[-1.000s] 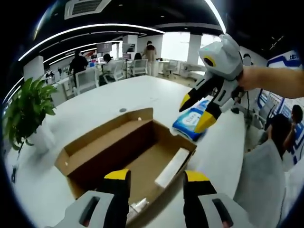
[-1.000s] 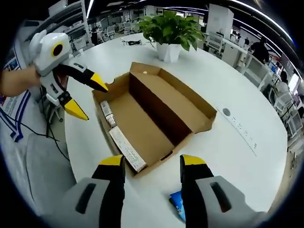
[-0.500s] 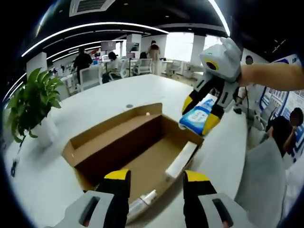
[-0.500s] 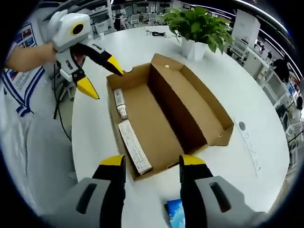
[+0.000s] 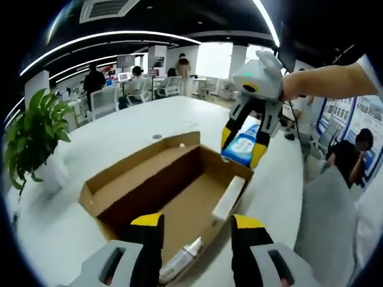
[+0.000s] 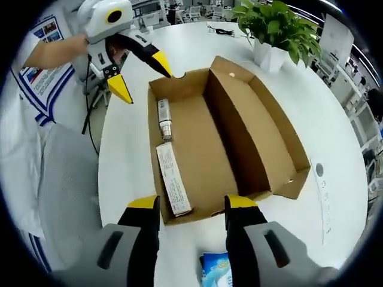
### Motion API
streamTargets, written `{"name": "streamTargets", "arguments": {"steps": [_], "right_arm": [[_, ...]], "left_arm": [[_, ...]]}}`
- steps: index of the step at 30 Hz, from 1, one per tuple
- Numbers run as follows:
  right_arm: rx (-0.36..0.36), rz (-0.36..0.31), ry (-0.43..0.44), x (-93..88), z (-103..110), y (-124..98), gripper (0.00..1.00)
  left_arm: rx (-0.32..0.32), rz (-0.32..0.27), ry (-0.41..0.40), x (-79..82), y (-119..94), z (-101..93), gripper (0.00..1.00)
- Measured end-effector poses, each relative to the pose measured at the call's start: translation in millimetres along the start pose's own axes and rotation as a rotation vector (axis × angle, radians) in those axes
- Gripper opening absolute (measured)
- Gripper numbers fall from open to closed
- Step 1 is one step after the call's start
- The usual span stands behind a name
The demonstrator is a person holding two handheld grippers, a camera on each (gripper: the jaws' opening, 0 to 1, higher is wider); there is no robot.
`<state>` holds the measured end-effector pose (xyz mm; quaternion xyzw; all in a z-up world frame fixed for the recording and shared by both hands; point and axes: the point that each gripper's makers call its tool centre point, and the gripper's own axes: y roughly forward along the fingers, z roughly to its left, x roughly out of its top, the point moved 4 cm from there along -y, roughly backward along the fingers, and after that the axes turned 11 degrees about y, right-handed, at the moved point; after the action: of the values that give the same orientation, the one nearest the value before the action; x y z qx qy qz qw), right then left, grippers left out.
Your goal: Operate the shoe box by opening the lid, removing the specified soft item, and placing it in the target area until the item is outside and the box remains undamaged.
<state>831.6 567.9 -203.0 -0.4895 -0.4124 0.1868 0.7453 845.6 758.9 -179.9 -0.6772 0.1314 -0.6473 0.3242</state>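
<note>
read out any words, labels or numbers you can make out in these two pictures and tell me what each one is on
No text can be read anywhere.
Blue tissue pack in the right gripper: print too blurred.
Long white box in the shoe box: lettering too small.
Tube: label unreadable.
Wall posters: characters too blurred.

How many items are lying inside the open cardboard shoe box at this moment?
2. A long white flat carton lies along one side wall of the brown cardboard shoe box. A small silver-white tube lies in line with it along the same wall. Nothing else shows on the box floor.
</note>
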Motion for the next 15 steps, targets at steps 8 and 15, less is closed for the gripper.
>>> {"name": "streamTargets", "arguments": {"steps": [8, 15], "right_arm": [[0.048, 0.042, -0.010, -0.7, -1.7, 6.0, 0.39], [0.141, 0.054, -0.022, 6.0, 4.5, 11.0, 0.33]], "left_arm": [[-0.030, 0.016, 0.022, -17.0, -6.5, 20.4, 0.45], [-0.055, -0.004, 0.020, -17.2, -5.2, 19.2, 0.46]]}}
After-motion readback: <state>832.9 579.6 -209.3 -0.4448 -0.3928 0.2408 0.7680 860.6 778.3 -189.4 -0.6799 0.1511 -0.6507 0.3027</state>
